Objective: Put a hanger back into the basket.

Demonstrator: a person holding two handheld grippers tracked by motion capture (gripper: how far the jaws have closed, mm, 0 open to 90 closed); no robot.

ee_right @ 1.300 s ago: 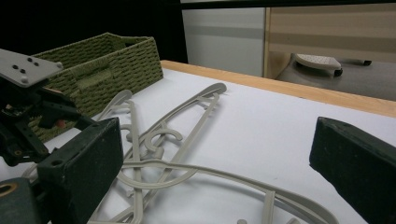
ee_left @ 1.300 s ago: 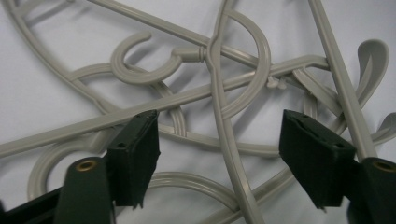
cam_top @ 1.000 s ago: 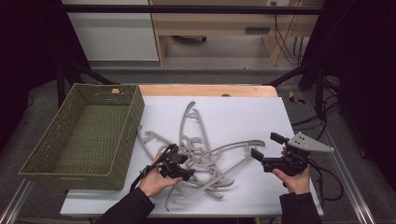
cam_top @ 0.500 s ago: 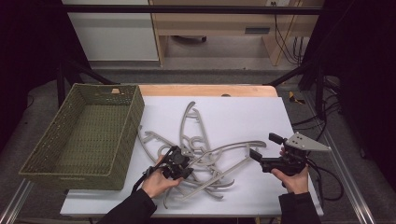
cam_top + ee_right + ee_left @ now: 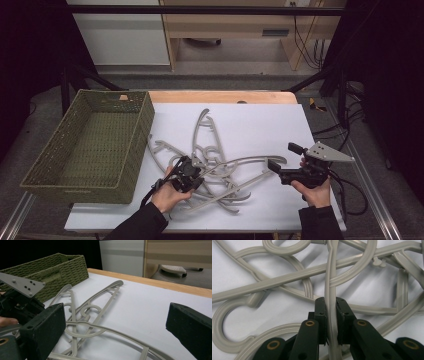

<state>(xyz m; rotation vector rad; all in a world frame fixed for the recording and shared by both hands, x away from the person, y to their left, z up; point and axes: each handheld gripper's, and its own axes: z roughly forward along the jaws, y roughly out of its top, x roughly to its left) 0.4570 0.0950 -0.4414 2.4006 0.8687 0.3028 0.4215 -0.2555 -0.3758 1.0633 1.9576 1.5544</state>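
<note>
Left gripper point(image 5: 331, 322) has just closed, pinching a grey hanger point(image 5: 331, 292); right gripper point(image 5: 117, 332) fingers spread wide.

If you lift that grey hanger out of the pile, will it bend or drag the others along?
The hanger looks like thin moulded plastic, so probably stiff and light. It crosses other hangers, so it may snag and drag them. The left gripper pinches one narrow bar, so it might swing.

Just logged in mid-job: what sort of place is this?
Probably a lab recording bench: a white table in a black frame, trailing cables, grey hangers and a basket.
</note>
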